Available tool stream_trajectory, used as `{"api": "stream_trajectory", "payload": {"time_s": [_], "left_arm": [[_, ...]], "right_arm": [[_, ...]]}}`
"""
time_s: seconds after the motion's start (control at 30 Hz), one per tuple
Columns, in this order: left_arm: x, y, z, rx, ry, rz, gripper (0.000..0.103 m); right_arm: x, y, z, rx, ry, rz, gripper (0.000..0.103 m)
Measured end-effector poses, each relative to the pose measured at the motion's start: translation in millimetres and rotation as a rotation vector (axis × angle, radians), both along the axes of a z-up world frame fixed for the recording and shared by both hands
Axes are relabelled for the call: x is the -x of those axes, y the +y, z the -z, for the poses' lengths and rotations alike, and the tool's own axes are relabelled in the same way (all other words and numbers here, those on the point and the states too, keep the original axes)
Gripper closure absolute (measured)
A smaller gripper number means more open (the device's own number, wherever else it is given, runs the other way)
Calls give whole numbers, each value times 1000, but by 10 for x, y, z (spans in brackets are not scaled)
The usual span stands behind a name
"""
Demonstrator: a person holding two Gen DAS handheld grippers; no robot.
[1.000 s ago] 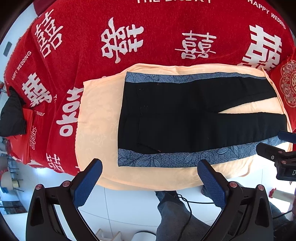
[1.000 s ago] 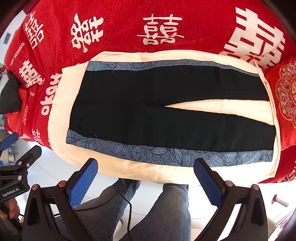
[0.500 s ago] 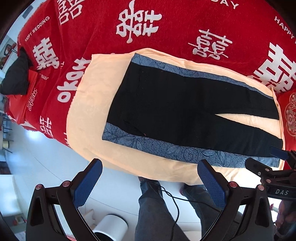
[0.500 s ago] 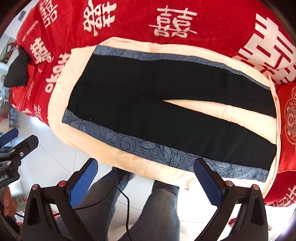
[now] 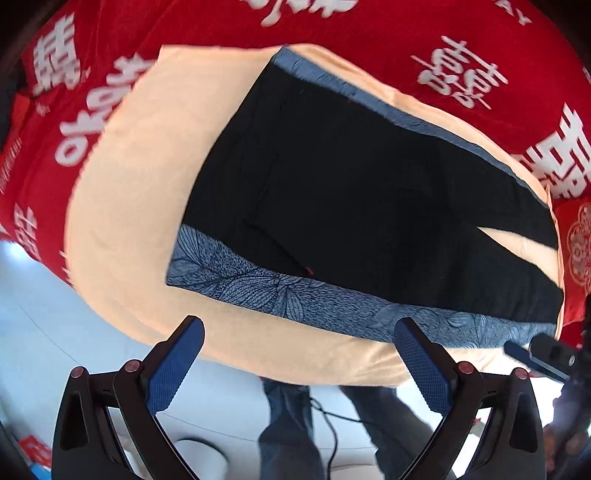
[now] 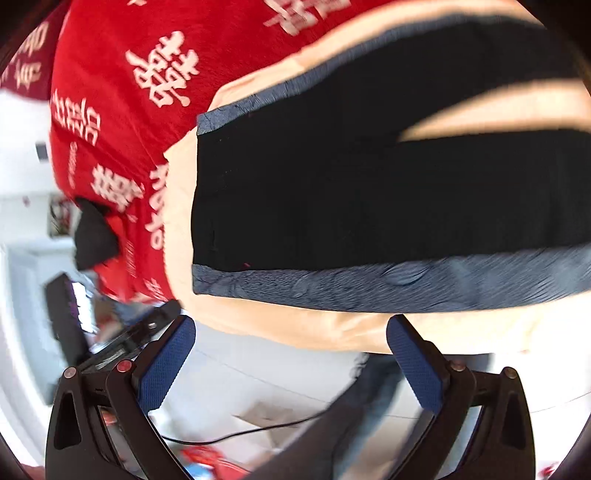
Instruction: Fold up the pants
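Left gripper [image 5: 299, 354] fingers spread wide, empty, above floor [image 5: 44, 354] near bed edge. Right gripper [image 6: 291, 352] same, blurred view. Beyond: pants [image 5: 369, 192] flat on peach cloth [image 5: 125, 192], legs slightly apart, over red blanket [image 5: 229, 22].

1. Bright, even daylight fills both views; the glossy white floor [image 5: 44, 332] shows pale glare.
2. The right wrist view is smeared by motion blur, worst on the black pants with blue patterned side bands [image 6: 369, 206].
3. Fisheye distortion bends the edges, and the corners go black.
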State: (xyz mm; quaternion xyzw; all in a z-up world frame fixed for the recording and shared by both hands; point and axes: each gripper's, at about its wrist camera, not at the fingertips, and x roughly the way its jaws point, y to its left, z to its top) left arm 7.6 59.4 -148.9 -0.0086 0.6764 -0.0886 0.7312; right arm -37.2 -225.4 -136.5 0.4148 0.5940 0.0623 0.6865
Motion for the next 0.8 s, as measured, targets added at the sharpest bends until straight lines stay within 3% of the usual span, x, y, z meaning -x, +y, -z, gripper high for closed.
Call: {"api": "stream_trajectory", "payload": {"time_s": [0.03,0.1,0.27,0.47,0.6,0.63,0.67,0.8], "left_arm": [[-11,50,119,18,10,-14,0],[-4,168,349,58,16,-34,0],[37,368,842,159,54,-98,0],[19,355,1018,218,63,-106,0],[9,327,1054,265,88,-99,0],[-3,307,1060,278,96,-100,0],[-16,288,1062,299,107,-109,0],[-82,290,1077,442,156,-204,0]], "right_arm": [[23,53,111,-30,-1,10,8],[75,160,398,-98,-2,25,52],[222,345,1084,-240,28,48,54],[351,242,1582,-322,0,202,53],[369,117,1685,-409,-39,331,54],[356,91,1703,-441,-45,361,58],[339,75,1680,-463,-58,377,75],[277,35,1323,-519,-175,352,79]]}}
